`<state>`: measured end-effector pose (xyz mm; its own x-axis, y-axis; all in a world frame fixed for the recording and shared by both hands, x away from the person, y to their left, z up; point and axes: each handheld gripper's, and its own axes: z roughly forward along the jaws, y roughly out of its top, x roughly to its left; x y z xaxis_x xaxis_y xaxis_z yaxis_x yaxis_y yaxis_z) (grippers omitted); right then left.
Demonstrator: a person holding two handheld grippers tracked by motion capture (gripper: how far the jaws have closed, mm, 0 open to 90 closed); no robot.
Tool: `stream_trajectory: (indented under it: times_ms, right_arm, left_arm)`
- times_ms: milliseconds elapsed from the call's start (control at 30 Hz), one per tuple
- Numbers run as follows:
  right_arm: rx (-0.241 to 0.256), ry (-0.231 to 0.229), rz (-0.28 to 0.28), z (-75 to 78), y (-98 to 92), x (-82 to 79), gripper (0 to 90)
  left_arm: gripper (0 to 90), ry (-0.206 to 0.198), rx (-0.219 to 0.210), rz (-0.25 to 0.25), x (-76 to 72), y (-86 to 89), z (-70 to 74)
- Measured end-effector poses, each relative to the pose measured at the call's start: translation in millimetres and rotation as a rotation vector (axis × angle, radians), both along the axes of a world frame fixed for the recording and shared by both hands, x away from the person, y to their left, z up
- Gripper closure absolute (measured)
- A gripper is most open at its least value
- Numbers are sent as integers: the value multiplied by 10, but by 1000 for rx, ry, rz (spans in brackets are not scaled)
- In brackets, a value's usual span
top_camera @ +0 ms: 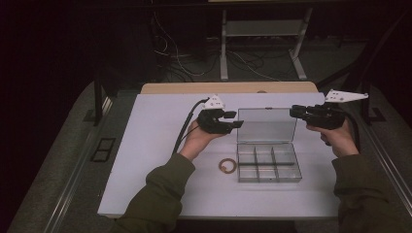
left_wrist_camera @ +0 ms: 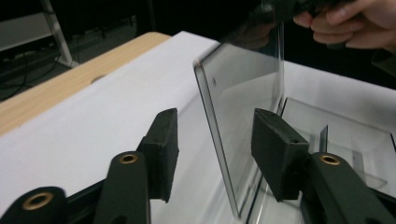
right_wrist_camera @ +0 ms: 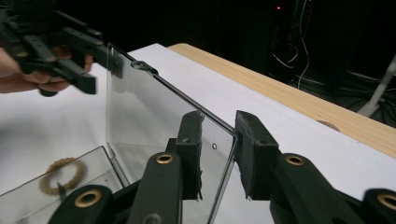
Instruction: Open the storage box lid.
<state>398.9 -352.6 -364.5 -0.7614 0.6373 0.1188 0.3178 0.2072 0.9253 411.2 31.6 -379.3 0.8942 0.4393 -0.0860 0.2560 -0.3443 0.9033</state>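
A clear plastic compartment box (top_camera: pixel 268 165) lies on the white table (top_camera: pixel 155 145) with its lid (top_camera: pixel 266 125) standing upright. My left gripper (top_camera: pixel 237 120) is at the lid's left edge. In the left gripper view its jaws are open around that edge (left_wrist_camera: pixel 219 140), with a gap on each side. My right gripper (top_camera: pixel 293 112) is at the lid's upper right corner. In the right gripper view it is open, and the lid corner (right_wrist_camera: pixel 229 140) stands between the pads, close to the right pad (right_wrist_camera: pixel 252 149). A tan ring (top_camera: pixel 227 166) lies left of the box.
A wooden board (top_camera: pixel 228 88) runs along the table's far edge. Behind it are a metal stand (top_camera: pixel 262 43) and loose cables (top_camera: pixel 180 58) on the dark floor. The other hand (left_wrist_camera: pixel 355 23) shows past the lid in the left gripper view.
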Motion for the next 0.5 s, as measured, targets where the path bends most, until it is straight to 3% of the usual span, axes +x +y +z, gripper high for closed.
stream_trajectory:
  times_ms: [333, 500]
  right_arm:
    - [17, 14, -16, -61, 1, 102, 698]
    - [0, 15, -24, -79, 17, 154, 683]
  left_arm:
    - [417, 16, 21, 21, -140, 325, -125]
    - [389, 27, 22, 43, -225, 470, -159]
